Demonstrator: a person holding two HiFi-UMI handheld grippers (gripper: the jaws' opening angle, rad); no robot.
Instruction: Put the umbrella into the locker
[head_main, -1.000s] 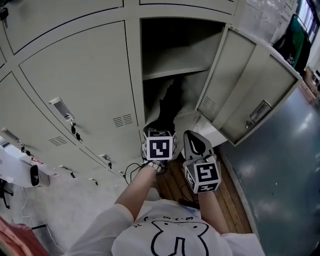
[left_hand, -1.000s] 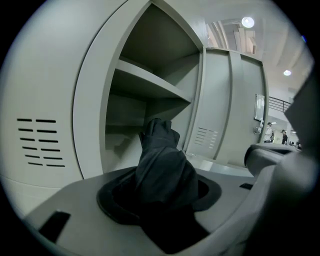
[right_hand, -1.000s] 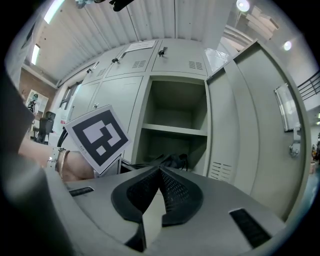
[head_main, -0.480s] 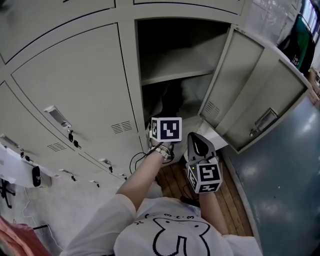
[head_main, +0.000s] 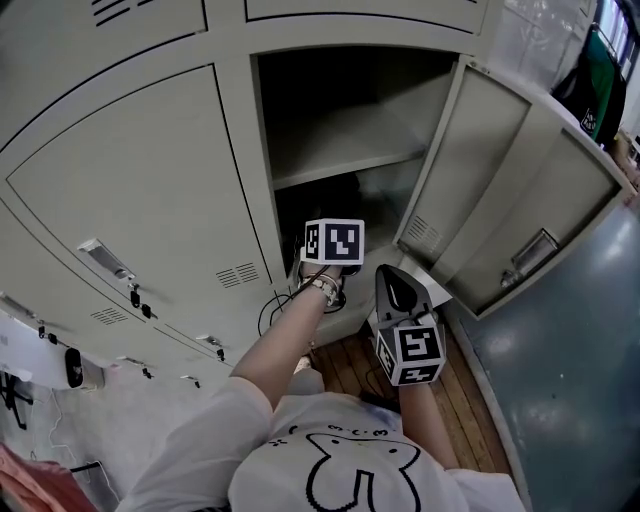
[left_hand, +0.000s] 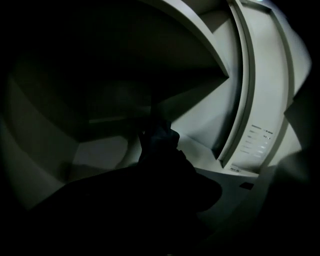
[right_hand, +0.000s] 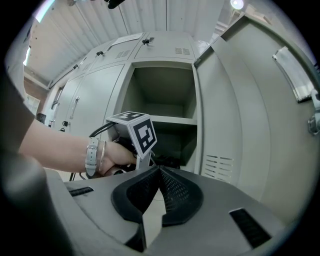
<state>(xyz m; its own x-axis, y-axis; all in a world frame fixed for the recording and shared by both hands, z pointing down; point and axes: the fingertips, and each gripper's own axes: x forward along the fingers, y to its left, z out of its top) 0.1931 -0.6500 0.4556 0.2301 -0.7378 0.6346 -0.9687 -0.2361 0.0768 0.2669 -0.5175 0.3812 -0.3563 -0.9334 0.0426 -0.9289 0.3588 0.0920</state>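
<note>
Left hand-held gripper (head_main: 333, 255) has pushed deeper into the locker (head_main: 243, 200) — pinching the dark umbrella (left_hand: 159, 142) under the shelf (head_main: 340, 150); right hand-held gripper (right_hand: 160, 172) pressed together, empty. Placing step — next, release and withdraw.

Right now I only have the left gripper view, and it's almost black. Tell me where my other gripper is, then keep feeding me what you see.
Observer: The right gripper is outside the locker, jaws together, nothing in them.
Operator: Give me the door.
Observer: The door stands wide open to the right, and the right gripper sits just in front of its lower corner.
Operator: Now my left hand.
Observer: The left hand is at the opening, below the shelf, level with the lower compartment.
</note>
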